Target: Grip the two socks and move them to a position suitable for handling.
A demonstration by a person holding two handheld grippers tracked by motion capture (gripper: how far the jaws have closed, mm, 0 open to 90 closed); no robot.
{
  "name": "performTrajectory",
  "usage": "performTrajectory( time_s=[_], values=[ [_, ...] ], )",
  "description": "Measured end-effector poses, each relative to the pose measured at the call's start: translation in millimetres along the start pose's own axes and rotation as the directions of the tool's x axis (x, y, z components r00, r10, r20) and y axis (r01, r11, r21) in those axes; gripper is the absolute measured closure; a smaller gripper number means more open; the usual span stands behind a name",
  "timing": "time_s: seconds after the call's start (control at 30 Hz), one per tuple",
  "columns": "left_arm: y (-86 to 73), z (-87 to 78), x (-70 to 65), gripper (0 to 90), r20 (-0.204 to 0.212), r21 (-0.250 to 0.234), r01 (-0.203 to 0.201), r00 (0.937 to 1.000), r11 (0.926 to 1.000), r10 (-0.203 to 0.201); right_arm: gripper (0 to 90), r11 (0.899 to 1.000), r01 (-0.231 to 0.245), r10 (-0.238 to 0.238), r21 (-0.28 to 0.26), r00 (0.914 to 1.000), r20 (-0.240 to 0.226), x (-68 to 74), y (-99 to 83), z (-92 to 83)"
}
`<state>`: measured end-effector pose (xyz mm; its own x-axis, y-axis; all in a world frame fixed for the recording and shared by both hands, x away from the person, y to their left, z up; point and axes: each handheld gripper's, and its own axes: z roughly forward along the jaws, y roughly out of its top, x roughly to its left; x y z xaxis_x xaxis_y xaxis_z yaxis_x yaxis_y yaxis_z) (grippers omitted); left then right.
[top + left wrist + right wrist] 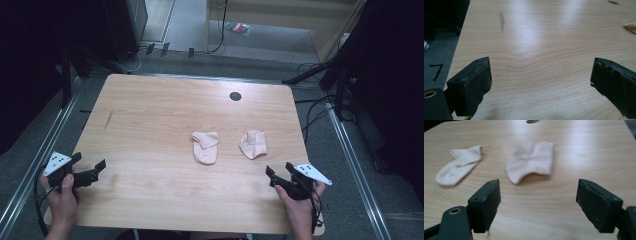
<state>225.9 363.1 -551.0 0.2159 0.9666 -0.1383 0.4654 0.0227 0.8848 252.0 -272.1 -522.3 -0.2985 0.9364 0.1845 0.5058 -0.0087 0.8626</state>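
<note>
Two small pale pink socks lie flat and apart near the middle of the wooden table, the left sock and the right sock, and neither is touched, so the work looks to be at its very start: an approach, most likely to pair or fold them. The left gripper rests at the near left edge with its jaws spread and only bare wood between them, well apart from both socks. The right gripper sits at the near right edge, jaws also spread and empty, aimed toward the right sock, which lies near it. The next move probably calls for reaching forward and lowering onto an edge of thin, limp cloth lying flush with the wood. In the left gripper view a sock is cut off to a sliver at the frame's edge; the sock openings are hard to make out.
</note>
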Motion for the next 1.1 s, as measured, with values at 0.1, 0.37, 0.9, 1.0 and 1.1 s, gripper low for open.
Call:
performTrajectory(
  time_s=[0.1,0.37,0.9,1.0,1.1],
  values=[
    [0.3,0.2,0.6,3.7,0.006,0.004,0.004,1.0000,1.0000,-0.004,20.8,0.998,0.066,-0.066,0.012,0.9978,-0.008,27.2,12.7,9.2],
    [0.7,0.9,1.4,3.7,0.008,0.014,0.005,1.0000,0.9999,-0.005,24.7,0.991,0.130,-0.129,0.026,0.9908,-0.041,63.2,26.1,39.0],
    [0.8,1.4,2.4,3.7,0.015,0.013,0.017,0.9997,0.9998,-0.018,33.5,0.954,0.290,-0.269,0.075,0.9391,-0.214,128.8,40.9,105.2],
    [0.8,1.5,2.6,3.7,0.016,0.014,0.018,0.9997,0.9997,-0.019,34.0,0.937,0.337,-0.312,0.087,0.9243,-0.219,139.2,38.4,120.8],
    [0.8,1.7,2.5,3.7,0.017,0.014,0.019,0.9997,0.9997,-0.019,29.3,0.924,0.361,-0.321,0.126,0.9113,-0.258,148.9,37.2,142.9]
  ],
)
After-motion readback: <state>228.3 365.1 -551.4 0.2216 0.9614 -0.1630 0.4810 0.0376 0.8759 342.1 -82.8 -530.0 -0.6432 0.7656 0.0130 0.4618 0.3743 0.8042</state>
